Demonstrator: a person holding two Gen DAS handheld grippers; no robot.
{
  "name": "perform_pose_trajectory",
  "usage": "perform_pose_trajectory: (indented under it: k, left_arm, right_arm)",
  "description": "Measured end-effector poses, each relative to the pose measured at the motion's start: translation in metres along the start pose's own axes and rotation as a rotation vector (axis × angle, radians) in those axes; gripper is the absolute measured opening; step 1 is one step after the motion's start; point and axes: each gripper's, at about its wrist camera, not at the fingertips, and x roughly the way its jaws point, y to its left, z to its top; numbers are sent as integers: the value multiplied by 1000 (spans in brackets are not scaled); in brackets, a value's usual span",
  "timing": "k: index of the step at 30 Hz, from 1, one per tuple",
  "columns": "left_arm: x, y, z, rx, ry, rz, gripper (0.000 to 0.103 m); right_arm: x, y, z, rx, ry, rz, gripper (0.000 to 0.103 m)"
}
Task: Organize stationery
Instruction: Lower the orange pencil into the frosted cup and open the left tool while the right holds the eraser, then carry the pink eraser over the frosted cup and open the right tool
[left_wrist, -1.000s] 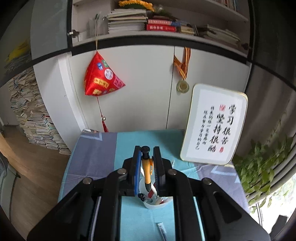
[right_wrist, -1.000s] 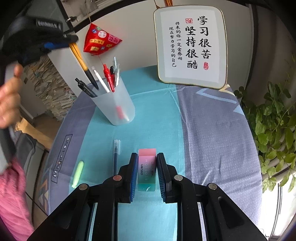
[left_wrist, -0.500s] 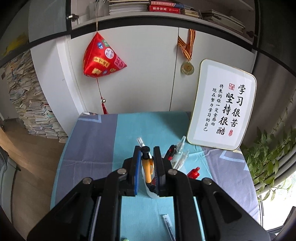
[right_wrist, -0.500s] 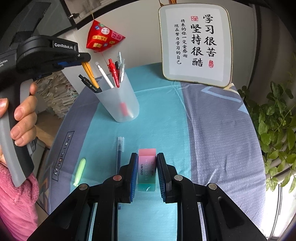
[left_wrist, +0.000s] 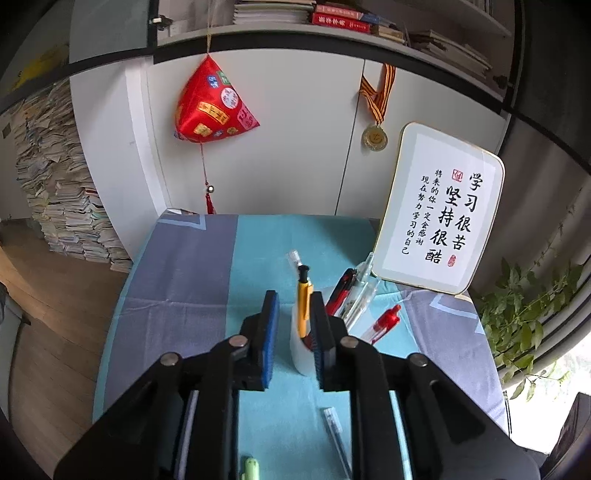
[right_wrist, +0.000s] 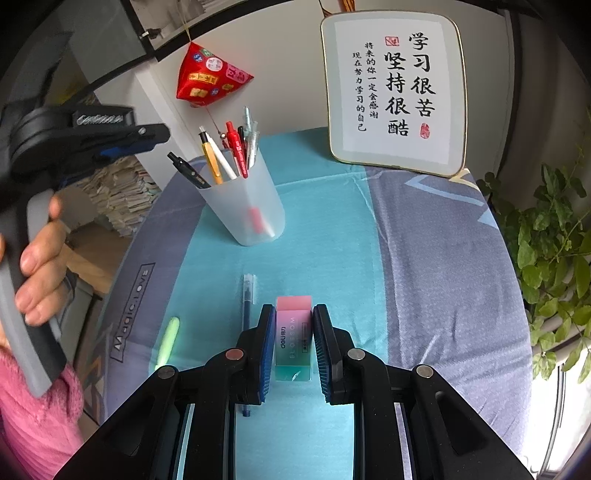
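In the left wrist view the left tongs (left_wrist: 291, 317) stand in the lower middle of the frame with their jaws apart; they have just been opening. The orange pen (left_wrist: 304, 308) shows in the gap, close to the right jaw, but it stands in the cup (left_wrist: 298, 354) behind the tongs and the pads do not press on it. Other pens stick out of the same cup to the right, among them a red pen (left_wrist: 384, 321). On the bench (left_wrist: 184, 280), at the lower edge of the frame, lie a blue pen (left_wrist: 334, 432) and the tip of a green marker (left_wrist: 251, 467).

In the right wrist view the right tongs (right_wrist: 294, 334) are in the lower middle of the frame and are clamped on the eraser (right_wrist: 293, 332), which is pink at the far end and green at the near end. The eraser seems to rest on the blue cloth of the bench. Just left of it lies the blue pen (right_wrist: 247, 299), and farther left the green marker (right_wrist: 168, 341). The cup (right_wrist: 245, 205) stands in the middle of the frame, well apart from the eraser, with the orange pen (right_wrist: 211, 158) inside it. At the left edge a hand (right_wrist: 38, 254) in a pink sleeve (right_wrist: 37, 424) holds the left tongs (right_wrist: 157, 134), which point toward the cup from the upper left and are apart from it. A white sign (right_wrist: 395, 92) with black writing leans at the back of the bench in the upper right.
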Motion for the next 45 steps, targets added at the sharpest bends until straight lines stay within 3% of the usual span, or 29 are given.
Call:
perform_pose_trajectory:
  k: [5,9,20,30,37,45]
  left_arm:
    - [-18,12,-21,15,-41,36,25]
    - [-26,28,-48,1,-30,4,25]
    - [-14,55,-107,-30,59,-13,30]
    - [-8,64,-119,2,48,-4,35]
    - [3,68,-122,9,73,-6,35]
    - [3,65,-122,11,69,-19,35]
  right_arm:
    - [-4,9,8,-15,-19,0,22]
    - [-9,20,20,-27,-43,10,22]
    - [-13,60,84,-48,-142,37,22]
    - [26,87,132,-81,-159,-8,22]
    - [59,82,135,-66,-124,-44,22]
    - [61,80,136,-75,-134,-56,22]
